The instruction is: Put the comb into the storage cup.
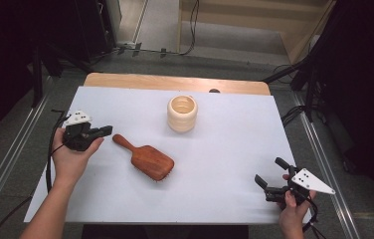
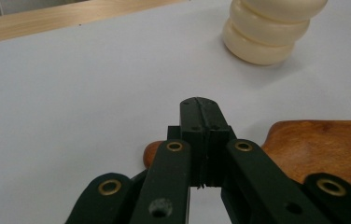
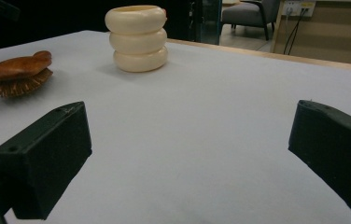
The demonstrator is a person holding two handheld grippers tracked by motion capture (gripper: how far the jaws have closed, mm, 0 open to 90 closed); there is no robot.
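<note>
The left hand-held gripper point(image 1: 106, 131) has its jaws pressed flat together on nothing, their tip just short of the wooden hairbrush point(image 1: 146, 159) handle, near the counter's point(image 1: 225, 149) left edge. Shut like this, it could only nudge the brush askew. The right hand-held gripper point(image 1: 269, 177) waits wide open and empty at the near right corner.

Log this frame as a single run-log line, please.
left gripper: shut, empty, near brush handle | right gripper: open, empty | wooden hairbrush: bristles down on table | cream ribbed cup: upright
</note>
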